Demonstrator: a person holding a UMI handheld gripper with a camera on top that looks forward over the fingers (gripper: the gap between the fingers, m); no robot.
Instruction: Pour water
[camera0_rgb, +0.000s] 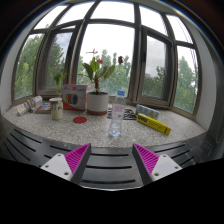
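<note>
Gripper (104, 160) fingers apart, holding nothing, bottle (116, 114) well beyond on sill (60, 128); best approached straight, clamping mid-body, keeping upright.

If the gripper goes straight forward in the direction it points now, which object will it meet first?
Most likely the clear water bottle, which stands on the windowsill just ahead of the open jaws of the gripper. The potted plant stands behind it, slightly to one side. Depth is hard to judge here.
</note>
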